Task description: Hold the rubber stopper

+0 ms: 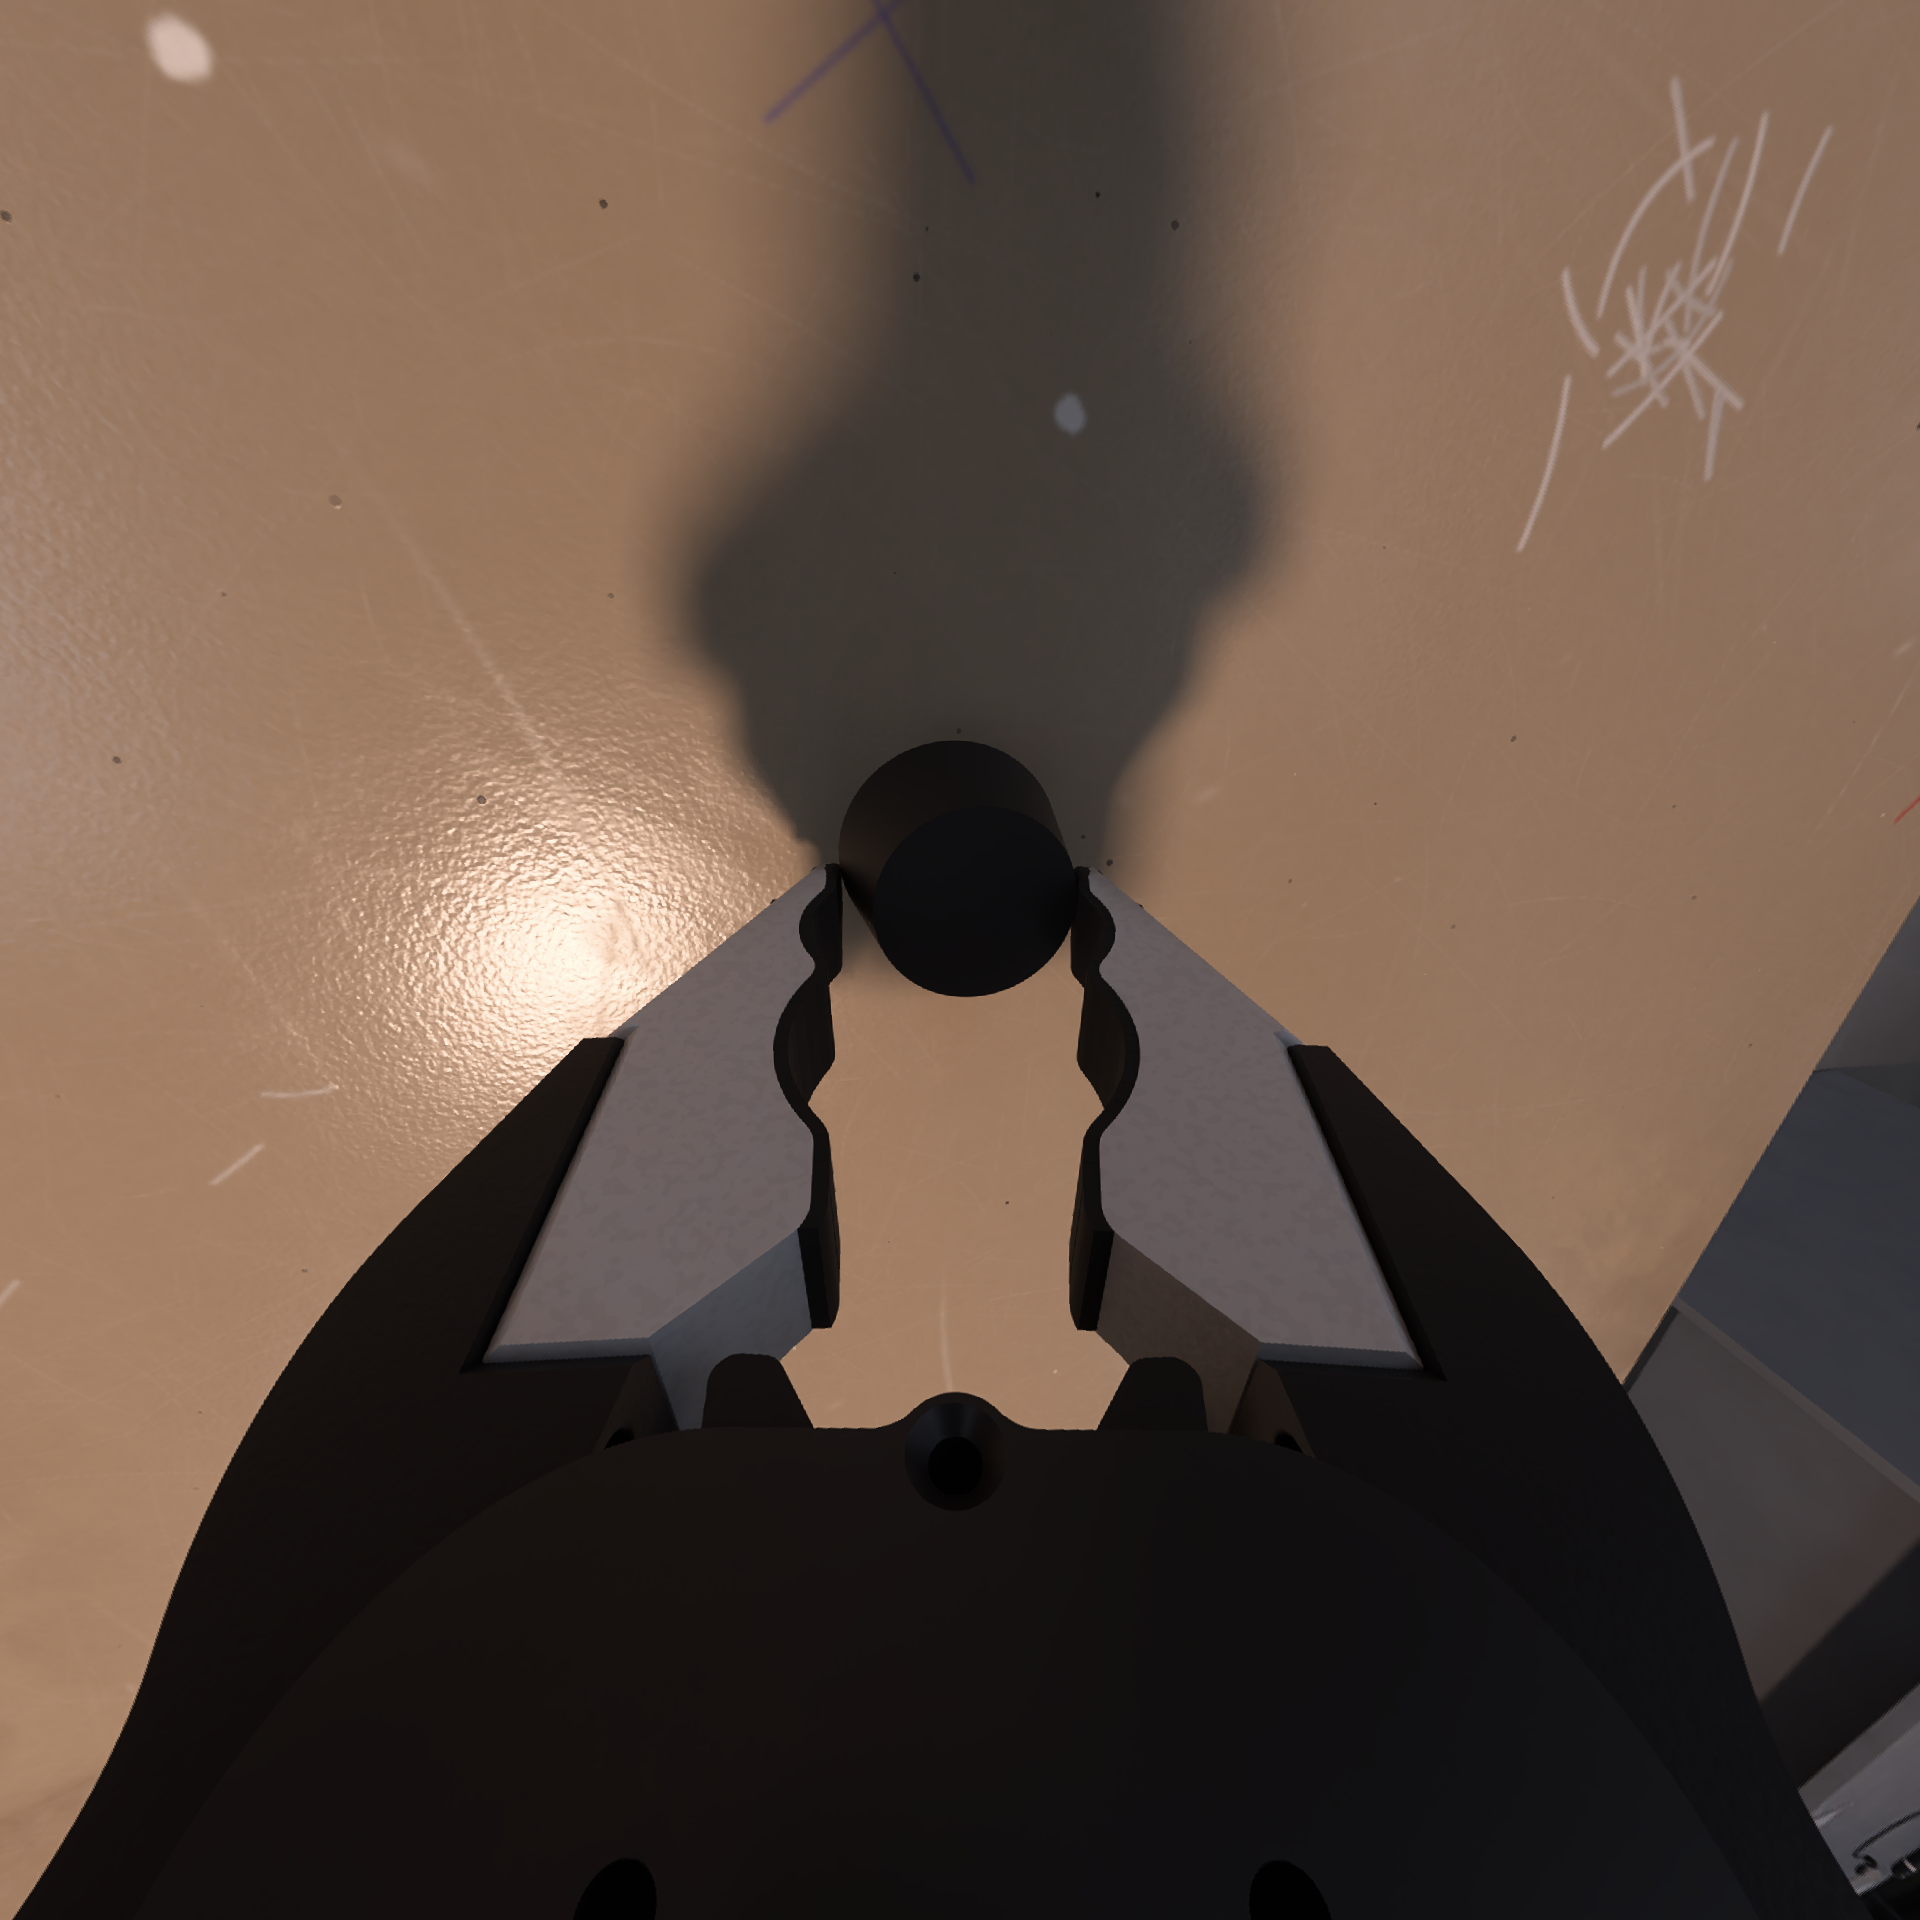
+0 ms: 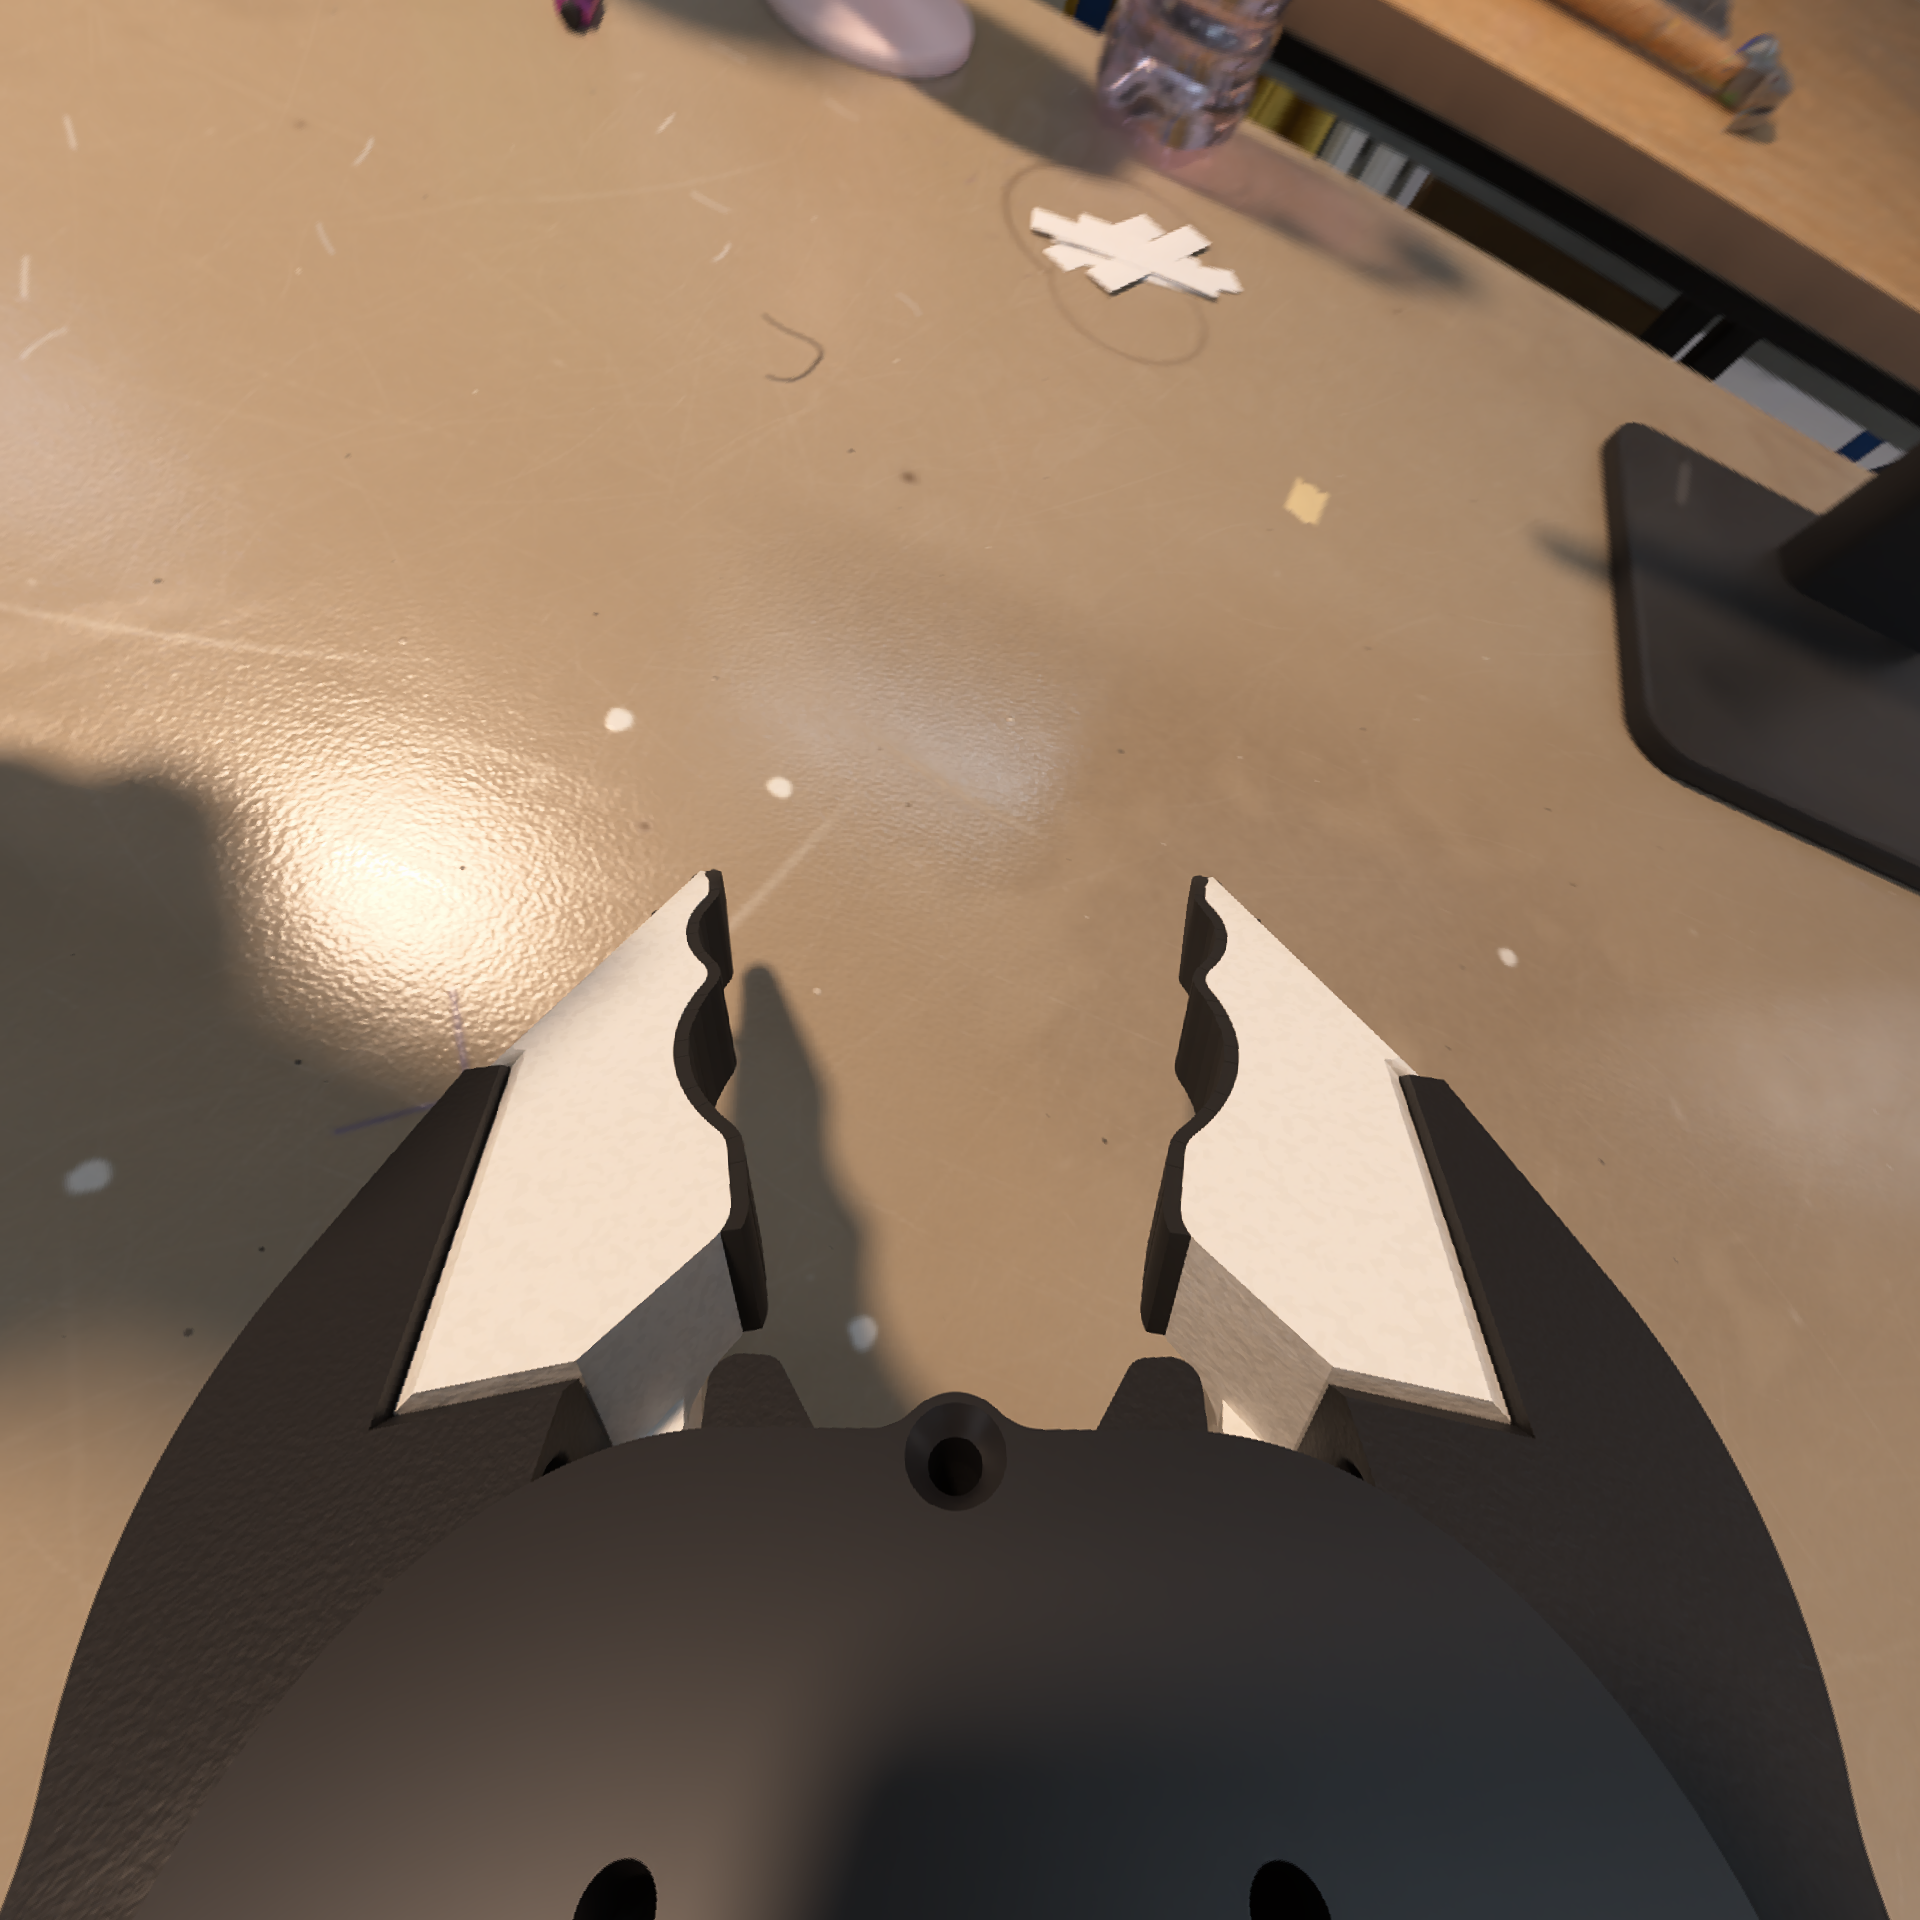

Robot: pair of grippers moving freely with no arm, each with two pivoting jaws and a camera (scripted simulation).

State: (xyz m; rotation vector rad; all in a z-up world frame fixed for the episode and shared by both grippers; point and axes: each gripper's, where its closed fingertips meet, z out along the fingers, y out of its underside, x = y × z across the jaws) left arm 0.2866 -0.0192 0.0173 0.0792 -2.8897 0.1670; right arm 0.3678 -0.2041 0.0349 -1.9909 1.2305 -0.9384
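The rubber stopper (image 1: 966,894) is a short black cylinder. In the left wrist view it sits between the tips of my left gripper (image 1: 956,883), whose white fingers with dark wavy pads press on its two sides. The gripper and stopper hang above the tan table, with a dark shadow on the surface beyond. My right gripper (image 2: 956,883) is open and empty above the tan table, and its fingers (image 2: 623,1122) stand wide apart. The stopper does not show in the right wrist view.
In the right wrist view a black flat stand base (image 2: 1766,634) lies at the right, a clear plastic bottle (image 2: 1184,73) and a pale oval object (image 2: 883,31) at the far edge, and white tape pieces (image 2: 1132,255) in between. A grey box edge (image 1: 1829,1299) shows at right in the left wrist view.
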